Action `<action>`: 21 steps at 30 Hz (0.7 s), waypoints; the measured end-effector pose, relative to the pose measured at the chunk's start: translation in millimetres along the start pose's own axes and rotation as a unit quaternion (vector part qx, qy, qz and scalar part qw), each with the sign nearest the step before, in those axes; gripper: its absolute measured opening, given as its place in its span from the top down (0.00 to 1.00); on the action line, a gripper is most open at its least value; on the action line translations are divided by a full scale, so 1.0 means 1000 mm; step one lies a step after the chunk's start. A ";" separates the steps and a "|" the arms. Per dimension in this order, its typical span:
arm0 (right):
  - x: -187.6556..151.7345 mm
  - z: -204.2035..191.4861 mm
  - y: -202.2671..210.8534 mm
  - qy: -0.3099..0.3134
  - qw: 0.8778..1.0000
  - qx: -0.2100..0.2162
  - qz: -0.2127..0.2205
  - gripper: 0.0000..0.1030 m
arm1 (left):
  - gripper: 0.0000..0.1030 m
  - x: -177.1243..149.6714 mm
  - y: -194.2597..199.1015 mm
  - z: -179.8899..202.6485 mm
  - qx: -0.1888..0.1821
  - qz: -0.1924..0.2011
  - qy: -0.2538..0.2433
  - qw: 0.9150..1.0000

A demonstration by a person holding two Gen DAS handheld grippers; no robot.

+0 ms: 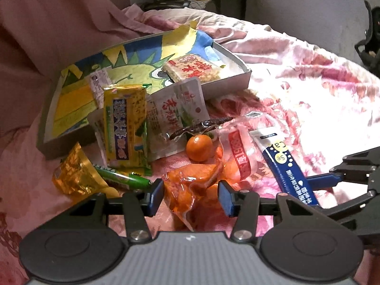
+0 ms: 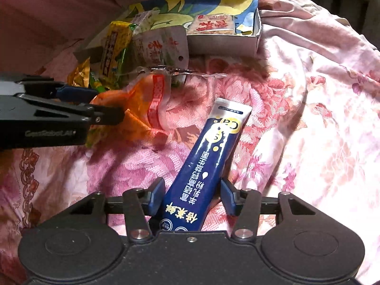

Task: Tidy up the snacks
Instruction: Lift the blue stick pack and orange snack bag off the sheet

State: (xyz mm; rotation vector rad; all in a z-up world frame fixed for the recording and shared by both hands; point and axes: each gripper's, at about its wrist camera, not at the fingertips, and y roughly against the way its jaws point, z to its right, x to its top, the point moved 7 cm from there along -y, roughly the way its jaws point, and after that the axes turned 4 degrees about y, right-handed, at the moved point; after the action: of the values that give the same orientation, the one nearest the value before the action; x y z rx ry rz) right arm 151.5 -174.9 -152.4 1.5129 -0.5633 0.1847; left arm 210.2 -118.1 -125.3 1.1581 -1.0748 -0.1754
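Quilt (image 1: 296, 76): pink, flowered, rumpled; it fills the ground in both views. Its widest bare stretch lies to the right of the snacks and runs out to the bright far edge.

Box (image 1: 225, 87): shallow grey tray with a cartoon print lining, resting on the quilt beyond the snack pile. Its near wall faces the pile; its right corner stands clear, with open quilt on that side. A cracker pack (image 1: 192, 67) lies inside near the right end.

Yellow pack (image 1: 124, 123) and white pouch (image 1: 177, 114): both lean over the box's near wall, half in, half out, crowding that edge.

Blue stick pack (image 2: 204, 166): lies flat on the quilt, right of the pile, with bare cloth all round its far end. Its near end sits between the fingers of the right gripper (image 2: 192, 196); both pads stand just beside its edges, and whether they press cannot be told.

Orange bag (image 1: 192, 190): crinkled clear wrap, at the pile's near edge. The left gripper (image 1: 191, 196) has its fingers clamped on the bag's sides, as the right wrist view shows from the side.

Gold wrapper (image 1: 73, 178) and green stick (image 1: 123, 178): at the pile's left edge, just beside the left finger.

Mandarin (image 1: 199, 147): small, round, loose, just beyond the orange bag.
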 end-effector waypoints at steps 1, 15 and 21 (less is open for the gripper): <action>-0.001 -0.002 -0.001 0.004 1.000 -0.003 0.001 0.47 | 0.47 0.000 -0.001 0.000 0.000 0.001 0.000 1.000; 0.001 0.000 -0.007 -0.091 0.995 0.017 0.042 0.31 | 0.43 0.007 -0.011 0.005 0.017 0.017 -0.027 0.999; -0.003 0.002 -0.003 -0.069 0.996 -0.022 0.042 0.54 | 0.58 0.004 -0.010 0.007 0.051 0.009 -0.045 0.998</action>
State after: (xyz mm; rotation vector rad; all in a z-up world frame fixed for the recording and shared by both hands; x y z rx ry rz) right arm 150.2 -176.6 -156.5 1.4683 -0.7377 0.1330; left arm 211.1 -130.0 -130.9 1.2416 -1.1836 -0.1617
